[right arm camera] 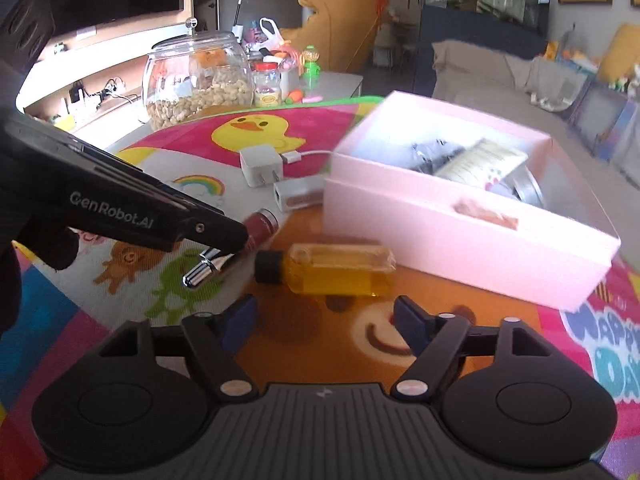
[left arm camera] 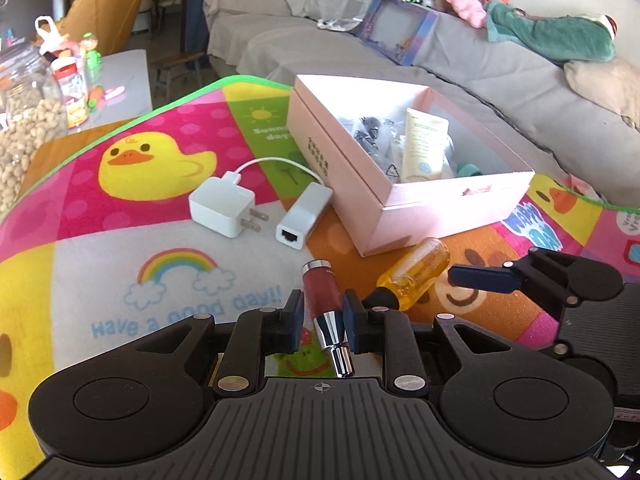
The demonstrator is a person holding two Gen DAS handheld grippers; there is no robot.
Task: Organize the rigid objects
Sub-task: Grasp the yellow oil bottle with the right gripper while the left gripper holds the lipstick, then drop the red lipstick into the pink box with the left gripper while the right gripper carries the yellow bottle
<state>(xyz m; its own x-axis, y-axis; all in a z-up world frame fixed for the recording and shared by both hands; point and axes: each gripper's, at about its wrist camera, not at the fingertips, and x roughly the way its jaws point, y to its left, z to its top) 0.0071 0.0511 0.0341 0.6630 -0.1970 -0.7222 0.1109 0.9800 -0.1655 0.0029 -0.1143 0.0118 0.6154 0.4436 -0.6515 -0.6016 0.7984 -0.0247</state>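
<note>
Left wrist view: left tongs (left arm camera: 320,314) were nearly closed on a red tube (left arm camera: 326,302) — blue pads touching its body on both sides, its chrome end pointing back toward the camera. This view alone showed the box (left arm camera: 380,184) interior clearly: a cream tube (left arm camera: 422,146), dark bagged items, something teal. It also showed the sofa (left arm camera: 460,64) behind, and one finger of the right tongs (left arm camera: 480,278) entering from the right, near the screwdriver handle (left arm camera: 414,272).

Right wrist view: right tongs (right arm camera: 325,322) stood wide open, nothing between the pads. The yellow screwdriver handle (right arm camera: 336,274) lay on the mat (right arm camera: 500,360) just ahead of the fingertips, apart from them, crosswise to the fingers, black collar to the left. The box (right arm camera: 460,232) looked blurred here. Only this view showed the left tongs (right arm camera: 224,236) from outside, reaching in from the left over the red tube (right arm camera: 262,224); whether that tube sat on the mat or clear of it could not be told.

Charger (left arm camera: 222,206) and white adapter (left arm camera: 298,220) lay on the mat left of the box, joined by a cable. Peanut jar (right arm camera: 196,80) at the tabletop's far edge.
</note>
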